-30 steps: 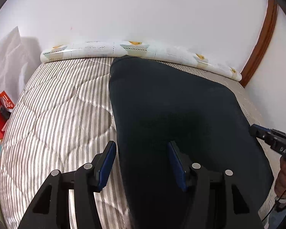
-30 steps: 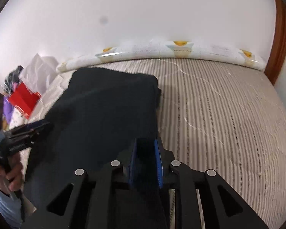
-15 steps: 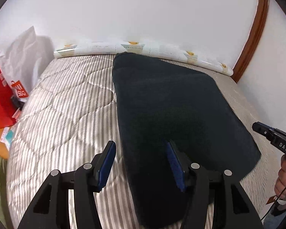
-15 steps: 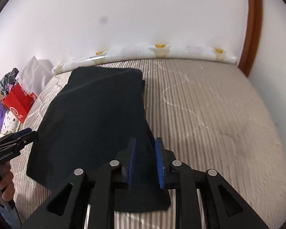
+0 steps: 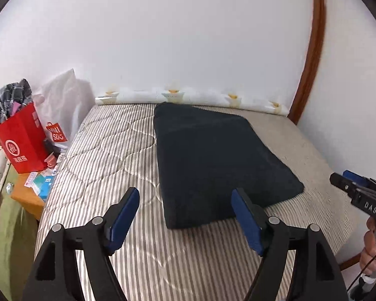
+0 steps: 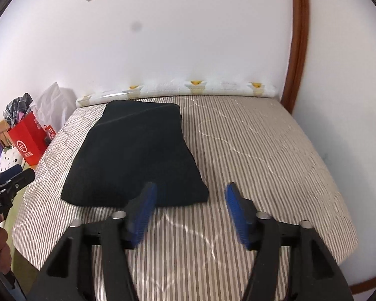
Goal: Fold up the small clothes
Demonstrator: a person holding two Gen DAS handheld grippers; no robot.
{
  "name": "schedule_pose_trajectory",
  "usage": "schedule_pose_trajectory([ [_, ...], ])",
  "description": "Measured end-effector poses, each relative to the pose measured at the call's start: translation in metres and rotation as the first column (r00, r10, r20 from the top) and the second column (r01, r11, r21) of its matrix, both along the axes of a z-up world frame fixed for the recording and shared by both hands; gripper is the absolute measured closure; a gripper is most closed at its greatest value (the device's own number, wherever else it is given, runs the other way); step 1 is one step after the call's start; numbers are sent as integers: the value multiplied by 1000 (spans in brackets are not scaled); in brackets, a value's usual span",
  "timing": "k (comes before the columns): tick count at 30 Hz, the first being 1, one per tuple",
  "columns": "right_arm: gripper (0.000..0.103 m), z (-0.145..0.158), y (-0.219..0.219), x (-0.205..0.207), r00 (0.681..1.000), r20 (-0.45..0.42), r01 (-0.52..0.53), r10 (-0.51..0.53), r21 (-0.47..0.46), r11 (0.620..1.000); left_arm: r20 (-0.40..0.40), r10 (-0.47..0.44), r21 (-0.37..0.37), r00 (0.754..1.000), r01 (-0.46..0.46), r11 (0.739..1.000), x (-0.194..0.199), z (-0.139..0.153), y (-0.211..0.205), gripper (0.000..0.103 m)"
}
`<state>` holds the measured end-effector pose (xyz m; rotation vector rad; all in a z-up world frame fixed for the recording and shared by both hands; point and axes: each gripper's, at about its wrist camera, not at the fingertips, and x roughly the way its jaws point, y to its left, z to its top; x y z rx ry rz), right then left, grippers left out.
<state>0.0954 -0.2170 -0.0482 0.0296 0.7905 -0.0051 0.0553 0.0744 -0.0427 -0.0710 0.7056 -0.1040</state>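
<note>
While both tongs (image 5: 185,212) (image 6: 190,207) gape empty, the dark garment (image 5: 213,160) lies just beyond

A dark navy, almost black folded garment (image 5: 213,155) is lying on the grey-and-white striped mattress (image 5: 107,175). The left hand-held gripper (image 5: 185,215) is showing black arms and blue pads. At nine o'clock a red bag (image 5: 22,140) is carrying white print; the wall (image 5: 188,37) is showing white.
</note>
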Motion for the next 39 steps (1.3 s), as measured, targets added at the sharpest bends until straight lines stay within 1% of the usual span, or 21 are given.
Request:
schedule_pose_trajectory([
  [1, 23, 2, 1, -8, 1000, 8, 3, -3, 0, 1000, 11, 1, 4, 1000, -1, 1000, -10, 4, -3, 25],
  [2, 19, 5, 2, -15, 1000, 18, 7, -7, -2, 1000, 17, 2, 6, 1000, -2, 1000, -16, 6, -5, 23],
  [3, 17, 8, 3, -24, 999, 33, 14, -13, -9, 1000, 28, 6, 11, 1000, -6, 1000, -27, 9, -8, 20],
  [5, 9, 14, 3, -45, 998, 61, 30, -27, -34, 999, 52, 12, 15, 999, -13, 1000, -42, 15, -11, 15],
  [6, 7, 15, 3, -50, 997, 68, 34, -31, -40, 999, 59, 16, 16, 998, -17, 1000, -48, 16, -14, 13],
  [8, 4, 19, 3, -63, 995, 84, 49, -45, -50, 998, 70, 13, 26, 997, -15, 1000, -58, 20, -19, 13],
  [11, 4, 22, -1, -76, 994, 82, 73, -71, -26, 997, 85, 3, 44, 996, -7, 999, -69, 25, -25, 12],
  [13, 4, 26, -1, -87, 993, 100, 70, -69, -12, 997, 93, -2, 47, 996, -2, 999, -74, 27, -28, 12],
  [18, 4, 34, 0, -100, 990, 123, 81, -75, -47, 996, 97, 12, 44, 995, -16, 999, -83, 28, -30, 12],
  [30, 3, 35, -7, -108, 987, 124, 116, -106, -75, 990, 91, -13, 54, 996, 8, 999, -84, 23, -45, 12],
  [39, 4, 31, -9, -108, 986, 120, 125, -116, -70, 990, 85, -20, 58, 996, 15, 998, -84, 21, -50, 12],
])
